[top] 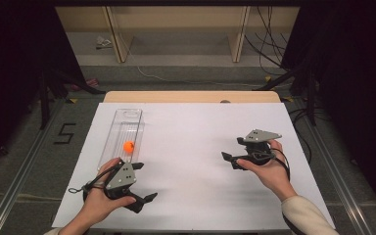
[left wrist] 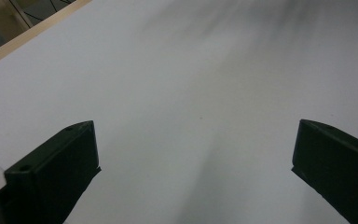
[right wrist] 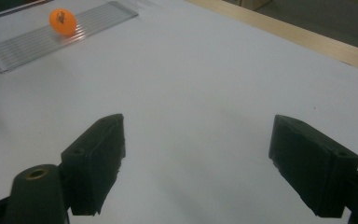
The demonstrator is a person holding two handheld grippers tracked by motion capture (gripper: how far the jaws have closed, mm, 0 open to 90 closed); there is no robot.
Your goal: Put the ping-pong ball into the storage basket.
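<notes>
An orange ball (top: 129, 146) lies in a long clear plastic tray (top: 125, 120) at the left of the white sheet (top: 191, 142). My left gripper (top: 144, 182) is held low near the front edge, just below the tray's near end, its jaws wide open and pointing right. In the left gripper view, the left gripper (left wrist: 196, 140) has only bare white sheet between its jaws. My right gripper (top: 232, 149) hovers at the right, open, pointing left. In the right gripper view, the right gripper (right wrist: 198, 133) holds nothing, and the ball (right wrist: 62, 22) sits far off on the ribbed tray (right wrist: 103, 17).
The wooden table edge (top: 191, 96) runs along the back of the sheet. Beyond it are floor, cables (top: 269, 44) and shelf legs. A "5" marking (top: 64, 133) is on the floor at the left. Dark curtains flank both sides.
</notes>
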